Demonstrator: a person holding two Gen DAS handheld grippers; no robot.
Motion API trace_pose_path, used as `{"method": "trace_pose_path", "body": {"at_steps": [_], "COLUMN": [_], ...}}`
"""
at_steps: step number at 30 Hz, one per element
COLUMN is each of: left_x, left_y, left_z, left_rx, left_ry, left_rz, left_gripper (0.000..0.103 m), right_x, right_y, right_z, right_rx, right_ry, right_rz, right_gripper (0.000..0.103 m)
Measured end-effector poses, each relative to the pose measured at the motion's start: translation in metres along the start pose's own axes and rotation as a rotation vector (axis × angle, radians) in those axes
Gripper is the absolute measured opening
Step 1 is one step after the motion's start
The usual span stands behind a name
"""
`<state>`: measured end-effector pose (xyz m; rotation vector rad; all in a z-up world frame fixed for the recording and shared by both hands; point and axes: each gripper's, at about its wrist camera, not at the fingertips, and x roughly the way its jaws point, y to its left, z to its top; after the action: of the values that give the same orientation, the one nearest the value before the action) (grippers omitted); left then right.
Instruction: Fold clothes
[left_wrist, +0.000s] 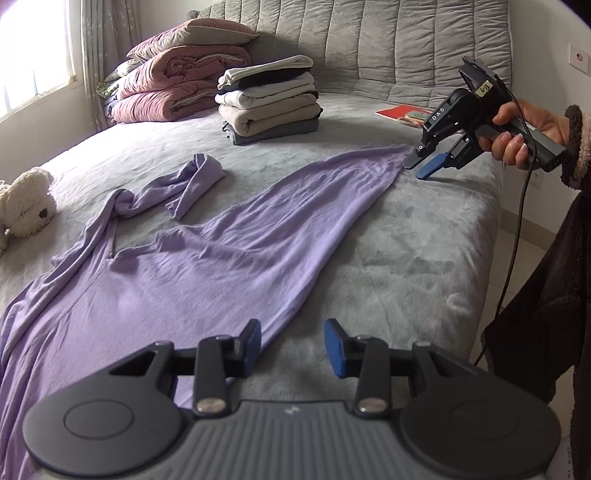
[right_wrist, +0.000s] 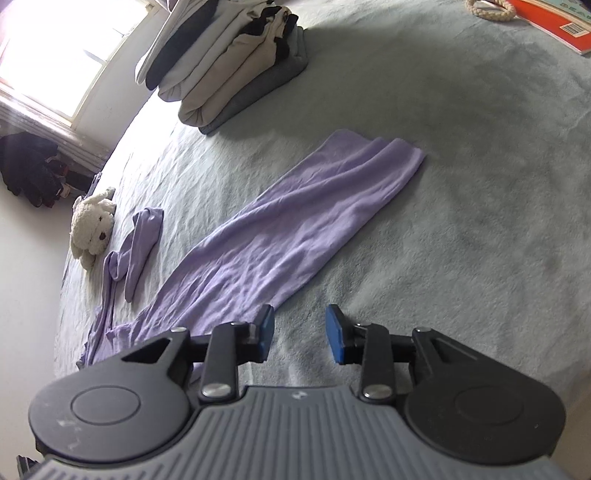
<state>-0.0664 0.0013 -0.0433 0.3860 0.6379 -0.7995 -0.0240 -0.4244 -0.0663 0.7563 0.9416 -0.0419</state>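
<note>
Left wrist view: purple garment spread for folding

Left gripper (left_wrist: 292, 349) hovers, jaws apart, empty, at purple garment's (left_wrist: 207, 258) near edge. Beyond, right gripper (left_wrist: 424, 166), apart, empty, sits by its far corner, likely to pinch. Folded stack (left_wrist: 267, 99) behind garment.

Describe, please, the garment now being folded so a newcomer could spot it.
On the grey bed, nearer than the stack of folded clothes, lies a lilac top. It alone is spread flat, wrinkled, one sleeve twisted toward the white plush dog.
</note>
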Motion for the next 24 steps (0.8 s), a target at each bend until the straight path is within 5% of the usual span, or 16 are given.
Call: {"method": "trace_pose_path", "body": {"at_steps": [7, 11, 16, 24], "left_x": [0.008, 0.01, 0.009, -0.017], "left_y": [-0.002, -0.007, -0.009, -0.004], "left_z": [-0.011, -0.011, -0.009, -0.003], "left_rx": [0.03, 0.062, 0.065, 0.037], "left_ry": [0.011, -0.008, -0.039, -0.128], "left_rz": [0.089, 0.122, 0.167, 0.131], "left_gripper": [0.035, 0.023, 0.001, 0.0], "right_x": [0.015, 0.018, 0.016, -0.007], "right_y": [0.01, 0.008, 0.009, 0.015], "right_z": [-0.007, -0.008, -0.009, -0.012], "right_rx": [0.004, 0.033, -0.015, -0.109], "right_ry": [-0.098, -0.17, -0.207, -0.27], "right_rz": [-0.029, -0.013, -0.05, -0.11], "right_gripper": [0.037, 0.036, 0.002, 0.0]}}
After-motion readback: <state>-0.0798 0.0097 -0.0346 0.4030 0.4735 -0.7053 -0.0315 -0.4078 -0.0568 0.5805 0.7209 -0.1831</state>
